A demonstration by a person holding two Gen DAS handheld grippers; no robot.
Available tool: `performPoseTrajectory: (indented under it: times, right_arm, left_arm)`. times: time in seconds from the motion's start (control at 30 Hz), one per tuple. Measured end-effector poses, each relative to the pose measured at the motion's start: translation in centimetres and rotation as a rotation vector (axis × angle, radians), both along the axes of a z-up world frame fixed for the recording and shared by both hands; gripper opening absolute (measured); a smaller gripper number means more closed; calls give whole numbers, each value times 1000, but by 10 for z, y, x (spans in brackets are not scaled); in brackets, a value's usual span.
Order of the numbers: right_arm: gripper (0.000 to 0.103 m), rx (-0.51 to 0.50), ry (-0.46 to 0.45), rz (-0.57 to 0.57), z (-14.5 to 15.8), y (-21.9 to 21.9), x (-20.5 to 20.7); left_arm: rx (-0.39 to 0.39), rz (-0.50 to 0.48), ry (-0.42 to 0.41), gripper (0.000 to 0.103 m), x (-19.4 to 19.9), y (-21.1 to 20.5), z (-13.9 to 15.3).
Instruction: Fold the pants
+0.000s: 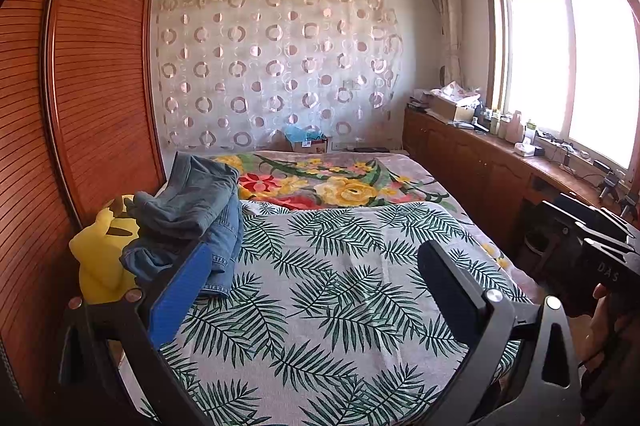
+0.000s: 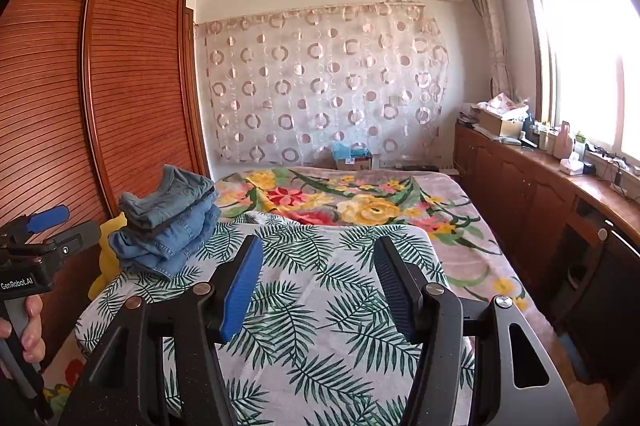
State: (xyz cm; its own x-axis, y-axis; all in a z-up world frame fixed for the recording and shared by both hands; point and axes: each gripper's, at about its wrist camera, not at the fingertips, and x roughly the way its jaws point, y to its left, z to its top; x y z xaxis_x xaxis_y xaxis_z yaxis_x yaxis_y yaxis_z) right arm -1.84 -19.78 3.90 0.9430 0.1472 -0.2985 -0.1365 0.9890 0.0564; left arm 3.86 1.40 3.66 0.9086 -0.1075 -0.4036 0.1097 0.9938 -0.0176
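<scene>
Bedroom light comes in from a window on the right, falling on a bed [image 2: 460,226] covered by a floral blanket with a leaf-print sheet [image 2: 320,306] laid over its near half. That sheet is the landmark for what follows.

At the sheet's far left corner, hard by the wardrobe [image 2: 132,86], sits a stack of denim [image 2: 168,222]: several pants [image 1: 200,210] piled one on another, some lighter, some greyer. They look roughly folded and set aside, though the edges are uneven and one hem droops onto the sheet. A yellow toy [image 1: 100,250] lies just left of the stack, partly under it.

Across the middle of the sheet, nothing is spread out; no garment lies there waiting to be folded, as far as either view shows.

Both hand-held tools hover over the sheet's near edge. The left gripper [image 1: 316,294] has its jaws wide apart with nothing between them. The right gripper [image 2: 318,286] likewise has its jaws apart and empty.

My judgement: the folding shown here is finished, with the pile stacked at the corner. What is left, if anything, is tidying the drooping hem or fetching another pair from somewhere out of view; the pictures cannot settle which.
</scene>
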Motion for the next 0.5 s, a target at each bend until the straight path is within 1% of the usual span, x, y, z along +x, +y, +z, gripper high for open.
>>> performPoseTrajectory:
  times: [0.5]
  right_arm:
    - [61, -1, 2, 3, 0, -2, 0]
  left_arm:
    - [0, 0, -2, 103, 0, 1, 0]
